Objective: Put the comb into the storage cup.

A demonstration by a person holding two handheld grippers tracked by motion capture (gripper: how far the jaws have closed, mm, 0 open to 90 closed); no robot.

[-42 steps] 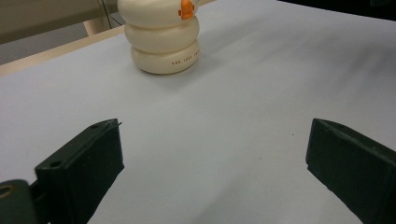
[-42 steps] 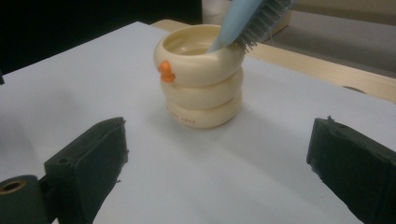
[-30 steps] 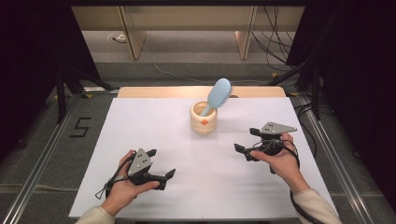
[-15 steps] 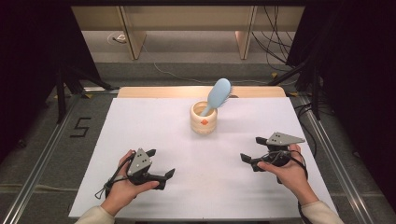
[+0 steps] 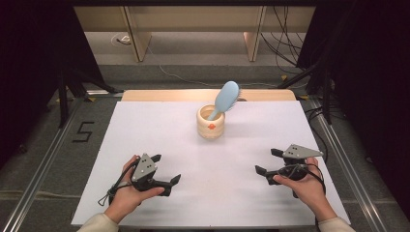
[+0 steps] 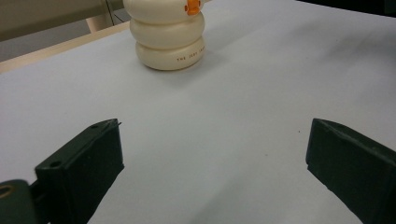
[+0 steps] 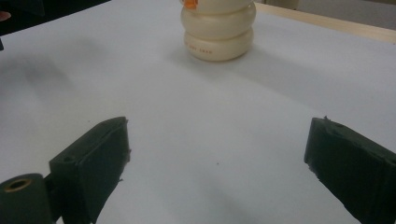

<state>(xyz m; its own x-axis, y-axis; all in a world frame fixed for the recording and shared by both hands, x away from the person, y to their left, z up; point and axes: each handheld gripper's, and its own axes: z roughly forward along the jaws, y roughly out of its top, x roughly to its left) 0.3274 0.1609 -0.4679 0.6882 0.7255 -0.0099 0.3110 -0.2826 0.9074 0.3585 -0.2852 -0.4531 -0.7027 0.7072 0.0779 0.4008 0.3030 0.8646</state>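
A cream ribbed cup (image 5: 211,123) with a small orange mark stands at the middle back of the white table sheet (image 5: 159,125). A light blue hairbrush (image 5: 225,98) stands in it, handle down, head leaning up to the right. My left gripper (image 5: 166,169) rests low at the front left, open, nothing between its jaws. My right gripper (image 5: 267,162) sits at the front right, open and empty. The cup (image 6: 169,35) shows ahead in the left gripper view, and the cup (image 7: 218,29) likewise in the right gripper view. Each gripper is well short of the cup.
The white sheet covers a wooden table whose edge (image 5: 208,94) shows at the back. Metal rails (image 5: 46,159) run along both sides. Cables (image 5: 290,43) lie on the floor behind. A "5" mark (image 5: 83,131) sits left of the sheet.
My right gripper has drawn back toward the front edge and slightly down, still open. The left gripper, the cup and the brush have kept still.
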